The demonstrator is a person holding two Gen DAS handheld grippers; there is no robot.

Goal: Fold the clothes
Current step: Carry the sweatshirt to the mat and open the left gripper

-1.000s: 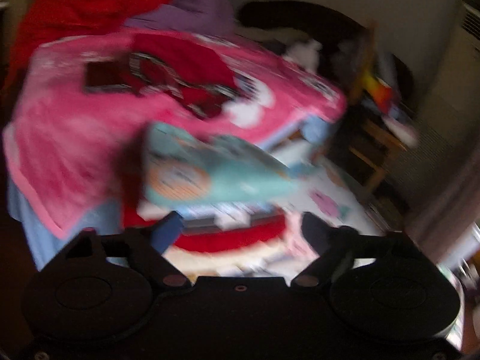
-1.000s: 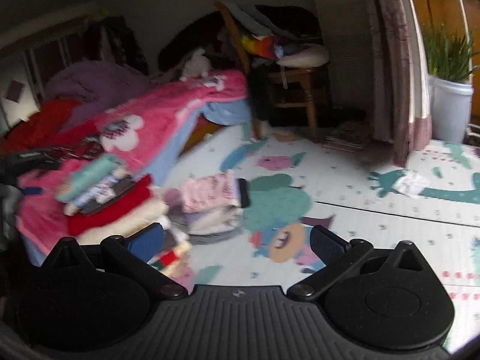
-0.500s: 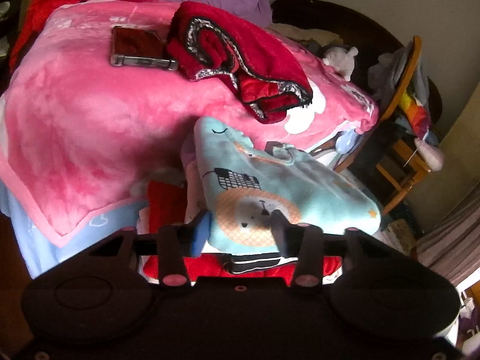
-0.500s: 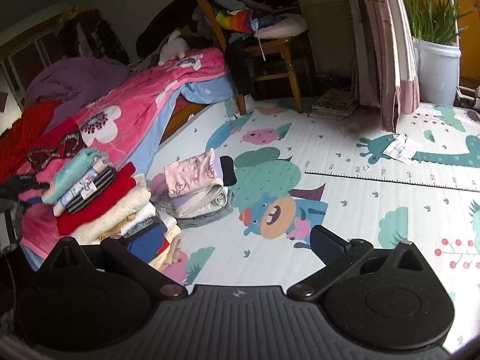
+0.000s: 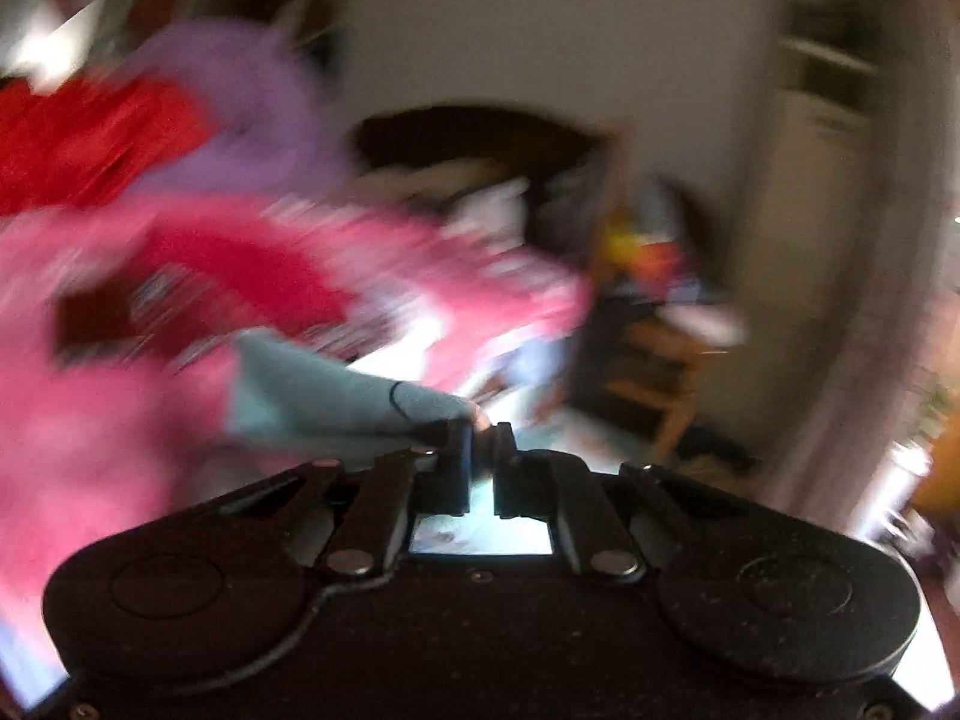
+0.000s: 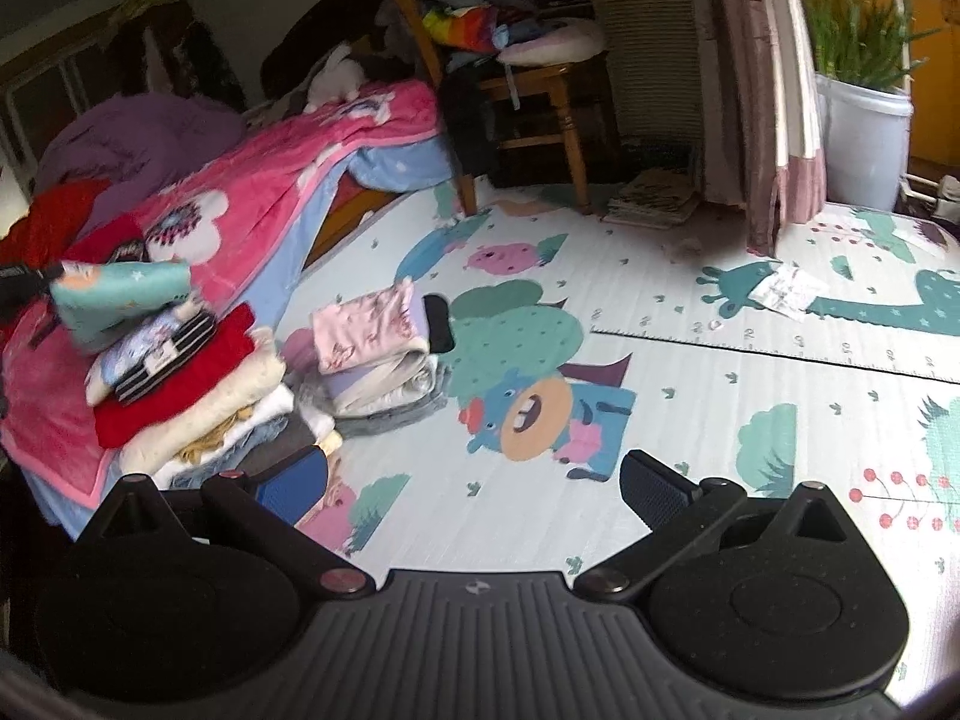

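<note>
The left tool has its jaws pinched nearly together on an edge of the pale teal garment, which trails off to the left in a badly smeared picture. In the right wrist view the same teal garment sits at the top of the tall stack of folded clothes, raised at one end, with the dark left tool just visible at the left edge of the picture. That stack stands on the play mat against the near corner of the bed, touching its pink blanket. A second, lower pile topped by a pink garment lies just beside it on the mat.

The right tool is spread wide over the mat and grips nothing.

The step in hand looks like taking the teal piece off the top of the stack, probably to lay it out for folding or refolding; which of the two cannot be told. The next move calls for lifting it clear without dragging the striped garment beneath it off the stack, then carrying it to bare mat, where the free right tool can take an opposite edge.
</note>
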